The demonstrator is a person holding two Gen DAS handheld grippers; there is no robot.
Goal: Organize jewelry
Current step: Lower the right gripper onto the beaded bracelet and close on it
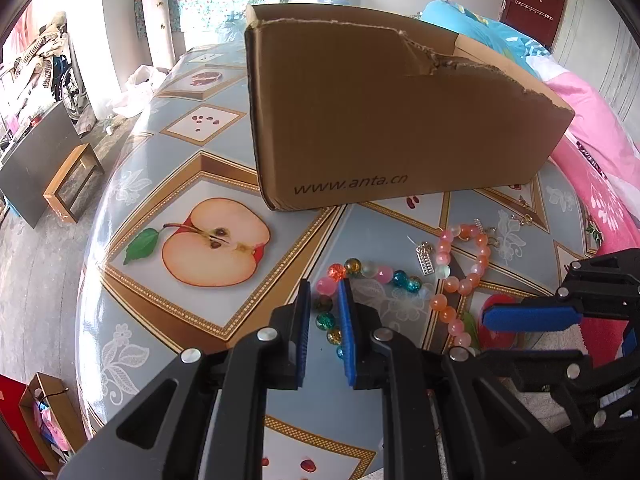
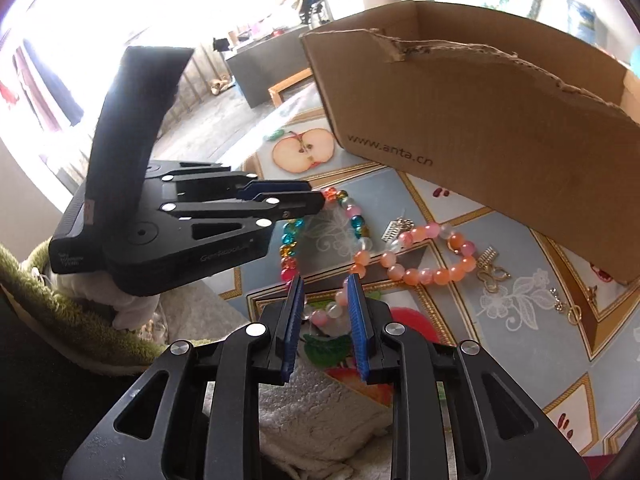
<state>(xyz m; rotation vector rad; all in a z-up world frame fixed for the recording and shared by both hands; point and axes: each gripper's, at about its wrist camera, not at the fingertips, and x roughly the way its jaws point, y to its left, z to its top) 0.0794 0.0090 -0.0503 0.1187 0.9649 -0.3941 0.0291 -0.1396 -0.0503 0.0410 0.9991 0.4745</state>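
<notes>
1. We see the left tool [image 1: 324, 285] with its jaws set to a narrow gap. A run of the multicolour bracelet [image 1: 384, 275] lies between the pads, but we cannot tell whether they press on the beads.
2. The right tool [image 2: 324, 280] stands slightly spread, with a few beads of the peach bracelet [image 2: 424, 276] between the pads. We judge that they are not gripping.
3. Both bracelets lie on the worktop [image 1: 200, 160] just ahead of the tools. Their loops touch between the two tools, and a silver charm [image 1: 426, 260] sits at that meeting point.
4. Risk: lifting either strand may drag the other, or snag the charm, because the loops lie against each other.
5. Risk: round beads can roll out of a shallow pinch at the pad tips, and a dropped strand may scatter the gold pieces [image 2: 494, 276] lying ahead and to the right of the right tool.
6. Risk: the tools sit close side by side, so a sideways swing could knock them together.
7. The cardboard box [image 1: 380, 120] stands beyond the jewelry. Its torn near wall is tall, so any carry into it has to rise first or the strand will catch the ragged edge.
8. Open worktop stretches ahead and left of the left tool, up to its curved edge. On the right, the bed [image 1: 592, 132] hems us in.
</notes>
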